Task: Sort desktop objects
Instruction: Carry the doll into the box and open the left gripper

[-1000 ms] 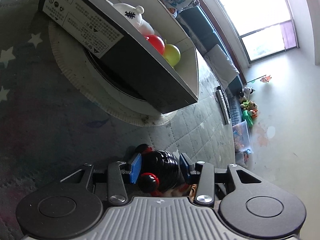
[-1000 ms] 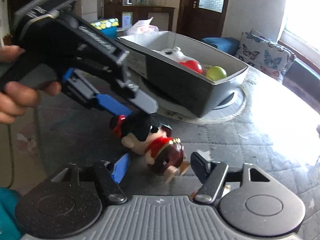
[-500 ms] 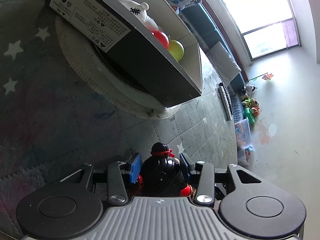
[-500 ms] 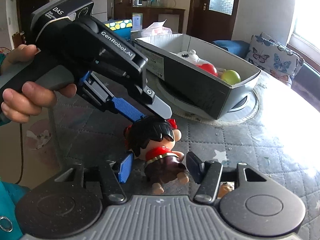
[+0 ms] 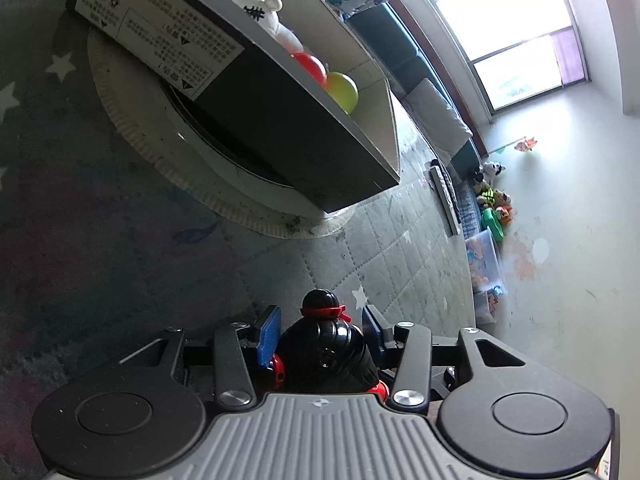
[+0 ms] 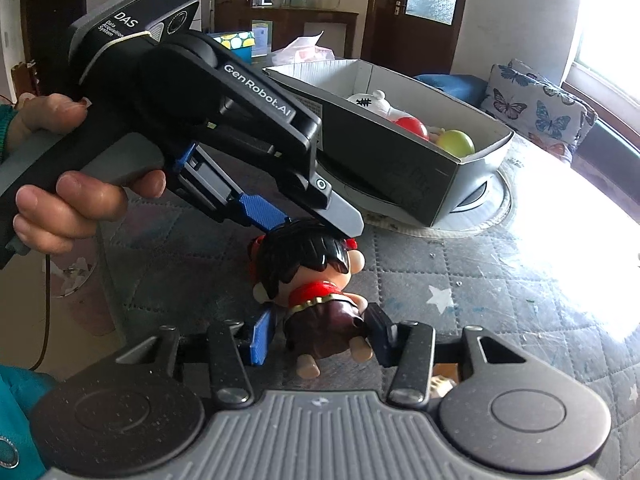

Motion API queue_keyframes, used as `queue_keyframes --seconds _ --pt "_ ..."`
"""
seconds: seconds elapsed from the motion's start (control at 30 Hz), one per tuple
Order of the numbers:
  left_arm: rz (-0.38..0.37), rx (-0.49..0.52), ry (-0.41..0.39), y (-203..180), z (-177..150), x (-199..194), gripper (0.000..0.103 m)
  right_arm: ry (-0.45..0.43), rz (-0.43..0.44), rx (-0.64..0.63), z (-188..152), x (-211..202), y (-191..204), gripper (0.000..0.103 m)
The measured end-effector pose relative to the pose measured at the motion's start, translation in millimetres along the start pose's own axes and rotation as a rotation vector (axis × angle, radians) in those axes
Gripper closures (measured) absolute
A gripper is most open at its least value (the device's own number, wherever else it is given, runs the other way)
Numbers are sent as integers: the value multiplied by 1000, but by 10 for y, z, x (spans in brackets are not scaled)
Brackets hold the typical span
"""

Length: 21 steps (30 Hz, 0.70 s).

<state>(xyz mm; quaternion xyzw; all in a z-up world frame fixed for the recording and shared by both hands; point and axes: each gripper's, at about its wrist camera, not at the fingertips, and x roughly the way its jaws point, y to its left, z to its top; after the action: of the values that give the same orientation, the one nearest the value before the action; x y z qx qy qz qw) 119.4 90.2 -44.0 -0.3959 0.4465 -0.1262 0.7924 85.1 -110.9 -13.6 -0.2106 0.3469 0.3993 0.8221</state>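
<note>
A doll with black hair, red bands and a brown robe stands tilted on the quilted tablecloth. My left gripper comes down on it from the upper left. In the left wrist view the left gripper has its blue pads touching both sides of the doll's head while its jaws are opening. My right gripper straddles the doll's body and its jaws are closing. The right pad meets the robe, but a gap shows at the left pad. The doll's feet hang just above the right gripper's body.
A grey cardboard box sits on a white round mat behind the doll. It holds a red ball, a yellow-green ball and a white toy. A hand grips the left tool's handle.
The doll went from lying on the cloth to upright, raised by its head in the left gripper. The right gripper's pads drew in around its body.
</note>
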Motion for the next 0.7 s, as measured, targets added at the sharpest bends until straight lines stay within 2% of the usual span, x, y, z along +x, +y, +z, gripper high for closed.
queue_keyframes --seconds 0.07,0.23,0.4,0.53,0.7 --pt "-5 21 -8 -21 -2 -44 60 -4 -5 -9 11 -19 31 54" --pt "-32 36 -48 -61 25 -214 60 -30 -19 -42 121 -94 100 54" --pt "-50 56 -112 -171 176 -467 61 -72 -38 -91 353 -144 141 54" --pt "-59 91 -171 -297 439 -685 61 -120 -54 -122 641 -159 131 54" --pt "-71 116 -231 -390 933 -851 61 -190 -77 -151 1133 -45 28 55"
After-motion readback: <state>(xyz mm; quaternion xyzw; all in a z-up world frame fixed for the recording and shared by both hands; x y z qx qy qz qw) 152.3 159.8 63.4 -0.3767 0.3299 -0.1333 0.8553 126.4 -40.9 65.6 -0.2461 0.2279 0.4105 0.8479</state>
